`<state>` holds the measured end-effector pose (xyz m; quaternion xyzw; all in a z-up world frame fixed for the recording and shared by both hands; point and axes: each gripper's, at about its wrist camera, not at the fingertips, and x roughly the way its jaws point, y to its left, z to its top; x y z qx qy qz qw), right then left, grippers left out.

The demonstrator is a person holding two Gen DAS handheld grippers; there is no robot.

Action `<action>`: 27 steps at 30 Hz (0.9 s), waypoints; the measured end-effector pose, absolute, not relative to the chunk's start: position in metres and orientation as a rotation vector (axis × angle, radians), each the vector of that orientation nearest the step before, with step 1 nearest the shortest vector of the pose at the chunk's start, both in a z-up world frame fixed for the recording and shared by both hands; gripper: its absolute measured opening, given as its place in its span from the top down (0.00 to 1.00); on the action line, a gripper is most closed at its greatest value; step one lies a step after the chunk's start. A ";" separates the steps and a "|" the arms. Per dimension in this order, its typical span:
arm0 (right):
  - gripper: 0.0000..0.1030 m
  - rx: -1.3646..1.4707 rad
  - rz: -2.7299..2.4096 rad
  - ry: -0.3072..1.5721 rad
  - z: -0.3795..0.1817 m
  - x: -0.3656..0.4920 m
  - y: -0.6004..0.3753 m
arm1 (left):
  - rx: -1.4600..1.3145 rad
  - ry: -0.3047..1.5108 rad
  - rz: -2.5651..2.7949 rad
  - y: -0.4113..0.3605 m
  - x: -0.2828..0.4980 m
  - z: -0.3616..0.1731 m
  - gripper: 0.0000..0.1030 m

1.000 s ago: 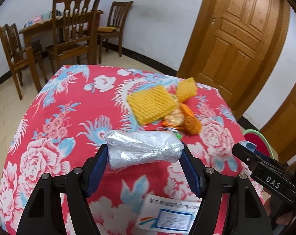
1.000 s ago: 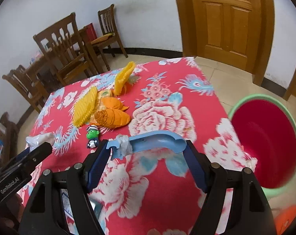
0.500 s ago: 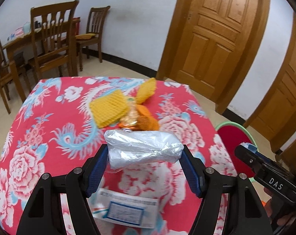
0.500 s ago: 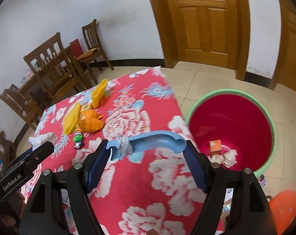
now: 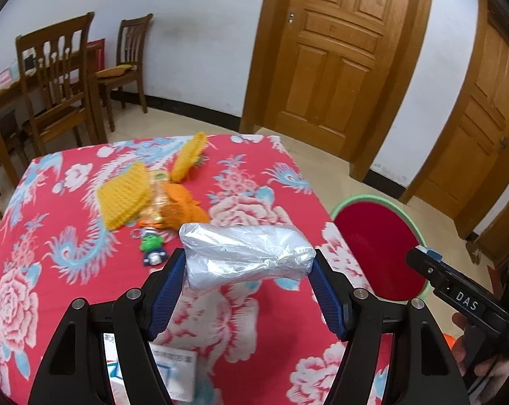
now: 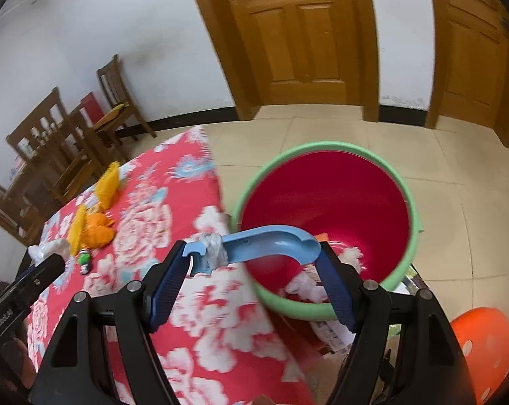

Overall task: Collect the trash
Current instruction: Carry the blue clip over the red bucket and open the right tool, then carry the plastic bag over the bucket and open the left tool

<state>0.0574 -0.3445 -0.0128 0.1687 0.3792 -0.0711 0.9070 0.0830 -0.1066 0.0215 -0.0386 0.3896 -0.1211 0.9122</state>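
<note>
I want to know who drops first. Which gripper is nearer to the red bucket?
Right. The right gripper holds its blue curved piece at the red bucket. The left gripper, with the plastic bag, is over the table.

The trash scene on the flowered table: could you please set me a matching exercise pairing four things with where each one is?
Things:
1. plastic bag
2. blue curved piece
3. green frog toy
4. crumpled tissue

Places:
A. inside the red bucket
B. lying on the tablecloth
C. held in the right gripper
D. held in the left gripper

Pairs: 1-D, 2-C, 3-B, 4-A
</note>
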 end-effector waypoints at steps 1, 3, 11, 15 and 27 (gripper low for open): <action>0.25 0.353 -0.155 0.786 -0.015 0.058 -0.349 | -0.075 0.805 -0.254 -0.111 0.084 0.021 0.29; 0.25 0.363 -0.173 0.795 -0.020 0.058 -0.357 | -0.065 0.810 -0.265 -0.119 0.086 0.019 0.29; 0.25 0.392 -0.216 0.829 -0.038 0.062 -0.381 | -0.038 0.828 -0.290 -0.144 0.093 0.014 0.29; 0.24 0.417 -0.220 0.835 -0.043 0.063 -0.390 | -0.027 0.834 -0.301 -0.154 0.096 0.012 0.29; 0.22 0.442 -0.239 0.803 -0.036 0.051 -0.405 | 0.007 0.831 -0.349 -0.182 0.100 0.006 0.29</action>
